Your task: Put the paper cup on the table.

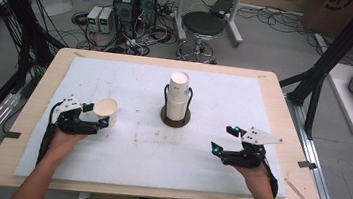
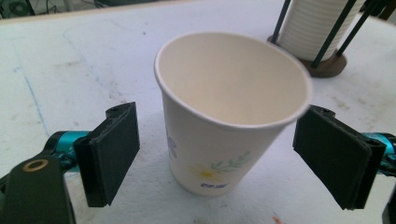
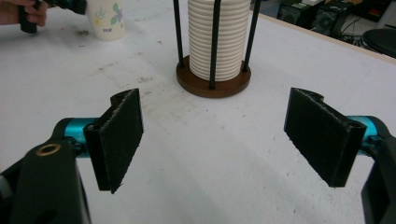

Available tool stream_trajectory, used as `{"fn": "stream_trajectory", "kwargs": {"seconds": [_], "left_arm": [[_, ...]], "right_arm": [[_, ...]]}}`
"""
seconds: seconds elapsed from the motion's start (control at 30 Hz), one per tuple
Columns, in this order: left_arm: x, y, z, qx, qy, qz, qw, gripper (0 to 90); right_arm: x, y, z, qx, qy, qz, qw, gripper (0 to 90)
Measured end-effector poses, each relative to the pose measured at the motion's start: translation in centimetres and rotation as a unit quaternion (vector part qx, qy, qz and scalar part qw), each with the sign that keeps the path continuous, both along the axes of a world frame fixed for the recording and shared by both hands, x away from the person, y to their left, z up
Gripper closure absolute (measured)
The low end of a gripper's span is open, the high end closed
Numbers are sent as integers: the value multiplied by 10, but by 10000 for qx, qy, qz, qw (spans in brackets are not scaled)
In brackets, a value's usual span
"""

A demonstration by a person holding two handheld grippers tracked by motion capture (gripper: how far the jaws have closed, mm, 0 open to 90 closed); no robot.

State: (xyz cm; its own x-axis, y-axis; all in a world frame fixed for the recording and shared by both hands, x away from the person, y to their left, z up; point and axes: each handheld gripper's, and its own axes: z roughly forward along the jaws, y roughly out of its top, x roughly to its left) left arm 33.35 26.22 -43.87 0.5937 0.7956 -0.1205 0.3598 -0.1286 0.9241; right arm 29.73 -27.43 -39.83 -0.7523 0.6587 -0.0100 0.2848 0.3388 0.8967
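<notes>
High view has the person's forearms coming in from the bottom edge, cut off at the elbows. The left gripper (image 1: pixel 93 115) sits near the desk's left edge with a single paper cup (image 1: pixel 106 110) standing upright on the white mat (image 1: pixel 139 145) between its jaws. From up there it's honestly hard to tell if the pads touch the cup. The left gripper view settles it: the jaws are spread wide with a clear gap on each side of the cup (image 2: pixel 231 112), so nothing is pinched. The cup's flower print is partly blurred, and the small lettering at its foot can't be read.

Over by the right edge, the right gripper (image 1: pixel 224 140) hovers with its jaws spread too, and the right gripper view shows just bare mat between the pads (image 3: pixel 120 142). The cup stack (image 1: pixel 177 99) sits in its wire holder (image 1: pixel 175 117) around the middle of the desk, toward the far edge. In both gripper views the top of the stack is cropped off.
</notes>
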Motion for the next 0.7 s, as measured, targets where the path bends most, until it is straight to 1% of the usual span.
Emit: {"fn": "stream_trajectory", "kwargs": {"seconds": [0.07, 0.13, 0.2, 0.23, 0.27, 0.3, 0.33, 0.4, 0.43, 0.47, 0.53, 0.57, 0.6, 0.63, 0.7], "left_arm": [[-6, 3, 6, -166, -129, 9, 9998, 149], [-12, 5, 11, -273, -276, -24, 9992, 149], [-17, 6, 15, -391, -376, -112, 9985, 149], [-21, 6, 17, -503, -437, -163, 9976, 149], [-24, 6, 18, -581, -486, -238, 9968, 149], [-26, 5, 20, -613, -548, -283, 9962, 148], [-29, 5, 21, -630, -581, -323, 9958, 148], [-33, 4, 23, -720, -669, -415, 9943, 148], [-34, 3, 23, -733, -712, -440, 9938, 149], [-35, 3, 24, -739, -731, -431, 9937, 149], [-36, 1, 24, -767, -738, -500, 9931, 149], [-37, 1, 24, -767, -741, -508, 9930, 149], [-38, 0, 24, -757, -758, -523, 9929, 150], [-40, -1, 25, -737, -769, -549, 9928, 150], [-44, -1, 26, -758, -811, -562, 9922, 150]], "right_arm": [[-1, -2, 0, -23, 12, -38, 10000, 200], [-2, -3, 0, -43, 53, -101, 9999, 201], [-3, -5, -1, -96, 73, -172, 9998, 201], [-3, -6, -2, -139, 62, -206, 9997, 201], [-3, -8, -3, -187, 108, -262, 9994, 201], [-2, -9, -5, -214, 119, -296, 9993, 200], [-3, -10, -5, -198, 157, -318, 9992, 200], [-3, -13, -6, -163, 143, -372, 9991, 200], [-4, -14, -6, -130, 177, -389, 9990, 200], [-4, -14, -6, -121, 157, -386, 9991, 200], [-5, -16, -6, -112, 156, -390, 9991, 200], [-5, -16, -5, -130, 117, -381, 9991, 201], [-6, -17, -4, -99, 129, -387, 9991, 200], [-6, -17, -3, -99, 76, -402, 9991, 200], [-6, -17, -1, -49, 75, -429, 9990, 200]]}}
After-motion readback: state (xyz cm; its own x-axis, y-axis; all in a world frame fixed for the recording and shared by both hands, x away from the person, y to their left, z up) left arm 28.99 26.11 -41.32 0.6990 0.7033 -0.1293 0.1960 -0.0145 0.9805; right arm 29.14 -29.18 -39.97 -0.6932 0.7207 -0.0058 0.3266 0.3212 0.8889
